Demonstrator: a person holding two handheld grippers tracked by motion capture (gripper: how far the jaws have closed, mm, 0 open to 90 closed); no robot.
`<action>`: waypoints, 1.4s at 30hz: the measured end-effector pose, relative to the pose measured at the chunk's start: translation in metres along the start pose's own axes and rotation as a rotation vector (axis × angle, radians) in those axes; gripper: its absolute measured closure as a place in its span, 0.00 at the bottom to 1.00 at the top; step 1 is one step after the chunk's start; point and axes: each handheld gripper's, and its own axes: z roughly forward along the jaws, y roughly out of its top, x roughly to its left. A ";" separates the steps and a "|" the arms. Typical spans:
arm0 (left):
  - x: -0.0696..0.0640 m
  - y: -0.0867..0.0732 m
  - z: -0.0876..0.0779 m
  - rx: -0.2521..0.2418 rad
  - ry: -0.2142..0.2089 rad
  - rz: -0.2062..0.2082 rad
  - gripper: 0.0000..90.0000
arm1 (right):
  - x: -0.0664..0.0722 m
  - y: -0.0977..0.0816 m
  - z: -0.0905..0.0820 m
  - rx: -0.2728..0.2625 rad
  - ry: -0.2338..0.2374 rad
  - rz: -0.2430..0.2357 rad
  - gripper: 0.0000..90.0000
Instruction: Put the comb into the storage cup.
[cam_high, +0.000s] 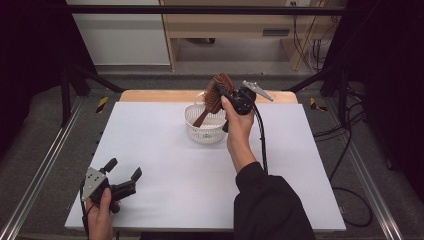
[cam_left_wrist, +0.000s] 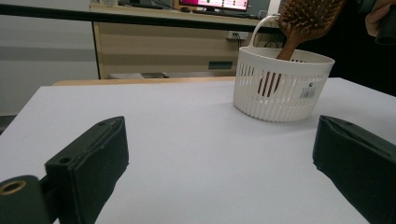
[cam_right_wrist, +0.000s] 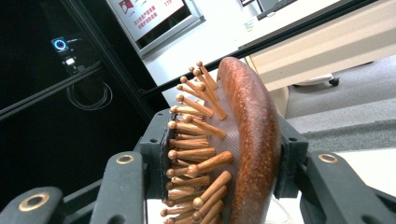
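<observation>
A brown wooden hairbrush (cam_high: 215, 95) stands tilted over a white slatted basket (cam_high: 206, 131) at the back middle of the white table, its handle reaching down into the basket. My right gripper (cam_high: 223, 93) is shut on the brush's head. In the right gripper view the hairbrush (cam_right_wrist: 243, 140) sits between the two black jaws, its wooden bristles pointing left. My left gripper (cam_high: 124, 169) rests near the table's front left corner, open with nothing between its fingers. From the left gripper view the basket (cam_left_wrist: 280, 88) stands ahead to the right with the hairbrush (cam_left_wrist: 303, 23) rising out of it.
The white table top (cam_high: 160, 165) lies on a wooden board, with metal rails along both sides. Cables trail on the floor at the right. A shelf unit and a monitor stand beyond the table's far edge.
</observation>
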 end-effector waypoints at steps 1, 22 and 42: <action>0.000 0.000 0.000 0.000 0.000 0.001 0.04 | 0.000 -0.001 0.000 0.001 0.001 0.002 0.56; -0.001 0.000 0.000 0.001 0.001 0.003 0.04 | -0.002 -0.013 0.001 -0.004 0.004 -0.027 0.56; -0.001 0.000 0.001 0.004 -0.001 0.003 0.04 | -0.003 -0.024 0.004 -0.027 0.007 -0.001 0.56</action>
